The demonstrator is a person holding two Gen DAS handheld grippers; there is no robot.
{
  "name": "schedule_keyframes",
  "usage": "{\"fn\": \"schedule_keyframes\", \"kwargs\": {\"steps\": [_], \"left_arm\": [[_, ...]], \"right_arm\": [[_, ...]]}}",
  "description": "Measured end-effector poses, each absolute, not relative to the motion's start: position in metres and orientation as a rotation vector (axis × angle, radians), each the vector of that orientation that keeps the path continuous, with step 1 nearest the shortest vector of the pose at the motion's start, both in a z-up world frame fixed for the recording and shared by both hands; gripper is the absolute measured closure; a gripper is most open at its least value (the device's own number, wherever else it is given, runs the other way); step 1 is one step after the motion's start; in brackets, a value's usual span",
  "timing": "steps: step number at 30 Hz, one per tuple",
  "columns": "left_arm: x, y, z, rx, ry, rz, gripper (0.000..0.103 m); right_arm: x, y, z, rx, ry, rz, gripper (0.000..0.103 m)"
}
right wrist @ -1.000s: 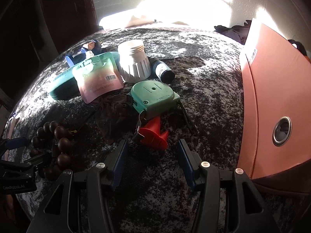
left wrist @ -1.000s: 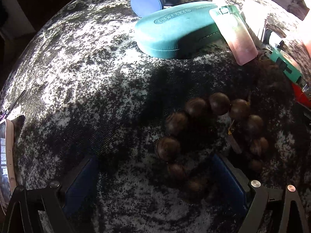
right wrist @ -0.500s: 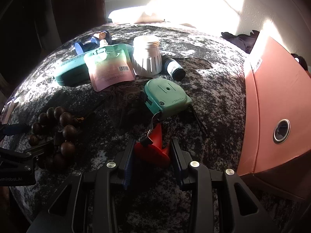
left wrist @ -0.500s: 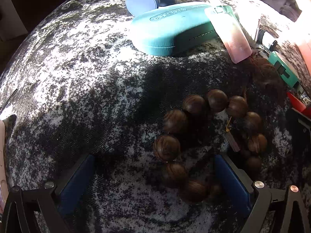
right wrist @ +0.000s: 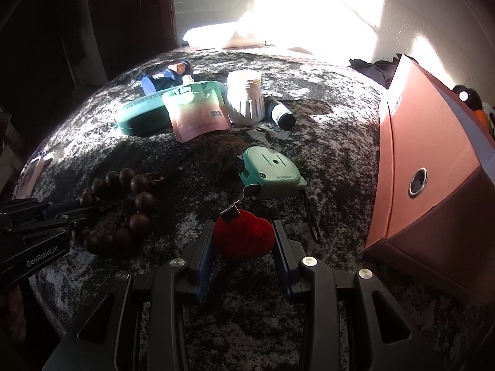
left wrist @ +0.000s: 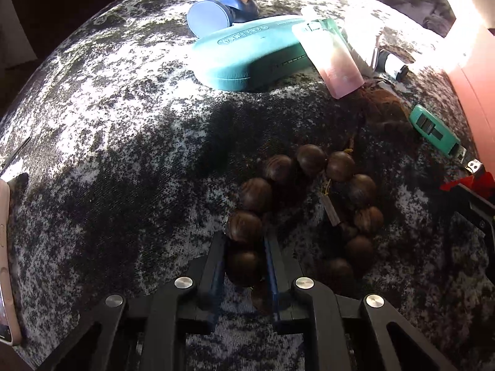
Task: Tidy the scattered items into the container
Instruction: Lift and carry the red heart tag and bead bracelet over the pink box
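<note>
A bracelet of dark wooden beads (left wrist: 309, 160) lies on the mottled black-and-white cloth. My left gripper (left wrist: 244, 244) is shut on two beads at its near side; from the right wrist view the left gripper (right wrist: 89, 211) reaches in from the left onto the bracelet (right wrist: 139, 201). My right gripper (right wrist: 244, 232) is shut on a red heart-shaped piece (right wrist: 247, 241) with a small metal clip at its top. The salmon-pink box (right wrist: 433, 170) stands at the right, its side with a metal ring hole facing me.
A green tape measure (right wrist: 272, 170) lies just beyond the red piece. Farther back are a teal glasses case (left wrist: 247, 58), a pink pouch (left wrist: 334, 61), a blue figurine (left wrist: 229, 9), a white ribbed jar (right wrist: 246, 102), a small dark bottle (right wrist: 281, 114) and a brown tassel (right wrist: 216, 151). A phone (left wrist: 6, 262) lies at the cloth's left edge.
My left gripper went from wide open to shut on the bracelet's near beads. My right gripper moved forward and closed on the red piece, which now faces up between the fingers.
</note>
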State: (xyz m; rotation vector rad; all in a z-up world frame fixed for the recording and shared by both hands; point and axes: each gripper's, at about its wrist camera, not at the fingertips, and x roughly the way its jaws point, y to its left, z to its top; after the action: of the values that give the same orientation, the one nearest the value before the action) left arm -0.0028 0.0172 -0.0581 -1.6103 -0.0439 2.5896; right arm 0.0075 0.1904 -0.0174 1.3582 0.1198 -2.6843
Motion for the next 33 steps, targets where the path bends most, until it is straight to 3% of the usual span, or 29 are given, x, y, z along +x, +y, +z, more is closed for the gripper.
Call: {"fn": "schedule_keyframes", "kwargs": {"steps": [5,6,14,16,33], "left_arm": [[0.005,0.015,-0.05,-1.599,-0.069,2.585,0.086],[0.008,0.015,-0.048,-1.591,-0.069,2.588,0.086],[0.025,0.018,-0.034,-1.55,-0.071,2.598,0.086],[0.029,0.019,-0.031,-1.541,-0.069,2.6,0.086],[0.045,0.035,0.015,-1.411,-0.066,2.626,0.086]], "right_arm": [[0.026,0.19,-0.007,1.326,0.09,-2.687,0.067],[0.03,0.19,-0.005,1.32,0.085,-2.685,0.074],[0.058,0.188,0.01,1.266,0.062,-2.685,0.081],[0.065,0.189,0.013,1.257,0.056,-2.684,0.091],[0.093,0.206,0.036,1.164,-0.035,-2.713,0.092]]}}
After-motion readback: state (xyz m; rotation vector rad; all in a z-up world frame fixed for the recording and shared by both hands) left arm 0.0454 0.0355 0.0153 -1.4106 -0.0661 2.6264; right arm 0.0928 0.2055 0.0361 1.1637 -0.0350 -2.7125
